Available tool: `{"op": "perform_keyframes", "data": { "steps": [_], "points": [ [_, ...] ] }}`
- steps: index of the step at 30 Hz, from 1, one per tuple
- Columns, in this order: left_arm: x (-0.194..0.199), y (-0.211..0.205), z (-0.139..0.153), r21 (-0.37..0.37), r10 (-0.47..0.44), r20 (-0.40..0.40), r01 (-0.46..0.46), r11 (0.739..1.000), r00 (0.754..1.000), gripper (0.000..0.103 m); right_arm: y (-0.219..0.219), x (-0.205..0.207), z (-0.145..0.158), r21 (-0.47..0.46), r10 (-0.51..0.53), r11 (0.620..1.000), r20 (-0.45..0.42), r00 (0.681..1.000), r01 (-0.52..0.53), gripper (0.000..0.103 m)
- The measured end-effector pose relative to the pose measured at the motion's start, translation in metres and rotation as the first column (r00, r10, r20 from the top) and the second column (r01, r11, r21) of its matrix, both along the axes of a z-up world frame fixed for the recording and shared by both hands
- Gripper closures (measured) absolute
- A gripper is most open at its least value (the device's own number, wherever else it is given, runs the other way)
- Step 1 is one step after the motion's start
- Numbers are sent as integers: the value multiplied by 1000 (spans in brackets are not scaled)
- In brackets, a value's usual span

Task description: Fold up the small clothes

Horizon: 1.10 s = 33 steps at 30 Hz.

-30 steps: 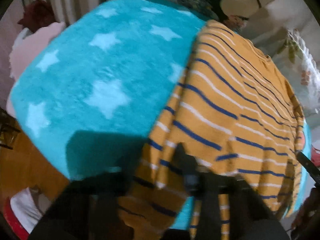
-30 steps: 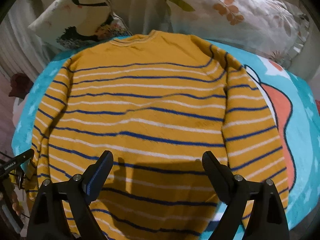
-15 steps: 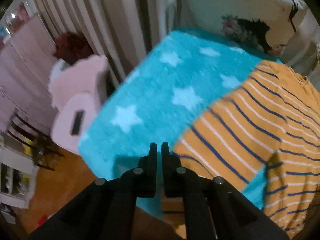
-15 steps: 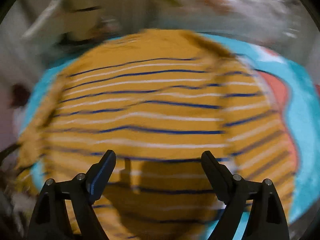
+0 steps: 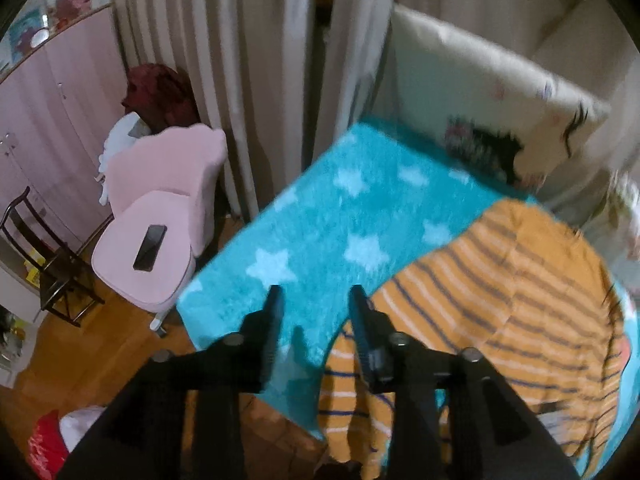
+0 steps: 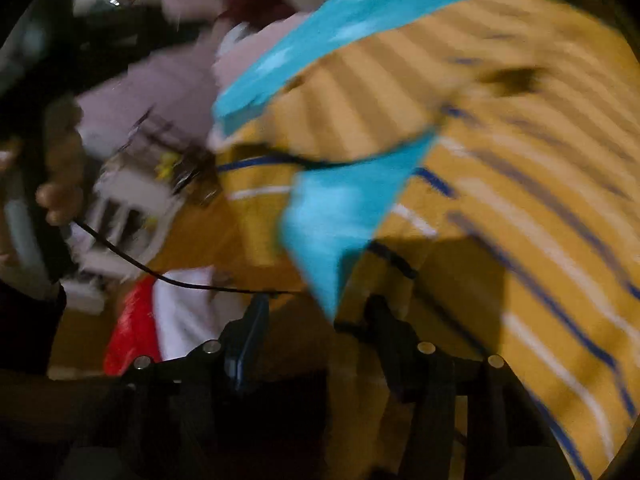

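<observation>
While sweater (image 5: 500, 288) lies flat, left tongs (image 5: 314, 296) apart

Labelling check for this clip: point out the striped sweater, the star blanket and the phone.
striped sweater (image 5: 520, 300): left wrist view, middle of its body.
star blanket (image 5: 340, 232): left wrist view, bare patch among the stars.
phone (image 5: 150, 247): left wrist view, its screen, on the pink chair's seat.

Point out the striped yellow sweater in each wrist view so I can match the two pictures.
Left wrist view: the sweater fills the lower right, lying on the blue star blanket, one part hanging over the near edge.
Right wrist view: the sweater covers the right half, blurred.
Shared landmark: the pink chair, at left in the left view, upper left in the right.
</observation>
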<state>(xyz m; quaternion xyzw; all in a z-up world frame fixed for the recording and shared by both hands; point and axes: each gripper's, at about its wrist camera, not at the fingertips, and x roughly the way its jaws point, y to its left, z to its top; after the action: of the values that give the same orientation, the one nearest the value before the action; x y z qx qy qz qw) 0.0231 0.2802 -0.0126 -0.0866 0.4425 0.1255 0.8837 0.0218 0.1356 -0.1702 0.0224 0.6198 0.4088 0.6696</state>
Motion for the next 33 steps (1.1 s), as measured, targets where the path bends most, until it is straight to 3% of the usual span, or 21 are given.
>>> {"op": "perform_keyframes", "data": {
  "steps": [2, 5, 9, 10, 11, 13, 15, 16, 18, 19, 20, 21, 23, 26, 28, 30, 31, 33],
  "points": [
    [-3, -3, 17, -1, 3, 28, -3, 1000, 1000, 56, 31, 2, -8, 6, 73, 997, -10, 997, -73, 46],
    [-7, -13, 33, 11, -16, 69, 15, 1000, 997, 41, 30, 7, 7, -1, 59, 998, 61, 996, -59, 46],
    [-10, -39, 43, 14, -46, 123, 45, 999, 991, 34, -48, 12, 49, -1, -126, 992, 182, 975, 128, 40],
    [-10, -48, 42, -9, -68, 131, 70, 997, 989, 34, -79, 12, 58, 2, -204, 978, 199, 958, 208, 38],
    [-9, -55, 40, -29, -83, 130, 88, 996, 988, 34, -125, 9, 67, 11, -325, 944, 212, 922, 330, 36],
    [-8, -71, 36, -48, -106, 115, 112, 993, 988, 34, -189, -8, 79, -2, -485, 866, 241, 841, 500, 34],
    [-9, -89, 32, -57, -139, 108, 146, 988, 984, 34, -281, -41, 85, -55, -671, 700, 292, 682, 712, 32],
    [-9, -97, 29, -57, -147, 105, 154, 986, 984, 34, -312, -52, 89, -84, -715, 634, 317, 624, 769, 31],
    [-10, -115, 22, -55, -166, 85, 171, 984, 982, 34, -393, -101, 84, -171, -799, 431, 384, 463, 886, 30],
    [-11, -122, 18, -57, -173, 75, 178, 982, 982, 33, -424, -108, 85, -200, -824, 371, 380, 421, 907, 30],
    [-12, -128, 15, -60, -178, 64, 182, 981, 982, 33, -459, -136, 76, -236, -862, 285, 361, 356, 929, 30],
    [-13, -139, 10, -64, -187, 46, 190, 980, 981, 33, -483, -151, 67, -256, -883, 231, 351, 313, 939, 30],
    [-15, -154, 4, -68, -198, 24, 199, 978, 980, 33, -509, -177, 53, -290, -913, 160, 320, 253, 943, 30],
    [-19, -180, -3, -78, -224, -2, 224, 972, 974, 33, -523, -193, 34, -250, -952, 161, 215, 217, 955, 29],
    [-23, -195, -4, -70, -232, -9, 231, 970, 973, 33, -518, -194, 35, -222, -950, 175, 216, 223, 959, 26],
    [-27, -209, -5, -66, -239, -15, 238, 969, 971, 33, -509, -191, 33, -194, -940, 220, 219, 261, 956, 26],
    [-27, -213, -5, -64, -240, -18, 239, 969, 971, 33, -501, -187, 34, -187, -929, 247, 235, 288, 951, 29],
    [-32, -225, -5, -54, -246, -18, 245, 968, 969, 33, -486, -178, 36, -215, -887, 315, 281, 367, 925, 66]
  ]
}}
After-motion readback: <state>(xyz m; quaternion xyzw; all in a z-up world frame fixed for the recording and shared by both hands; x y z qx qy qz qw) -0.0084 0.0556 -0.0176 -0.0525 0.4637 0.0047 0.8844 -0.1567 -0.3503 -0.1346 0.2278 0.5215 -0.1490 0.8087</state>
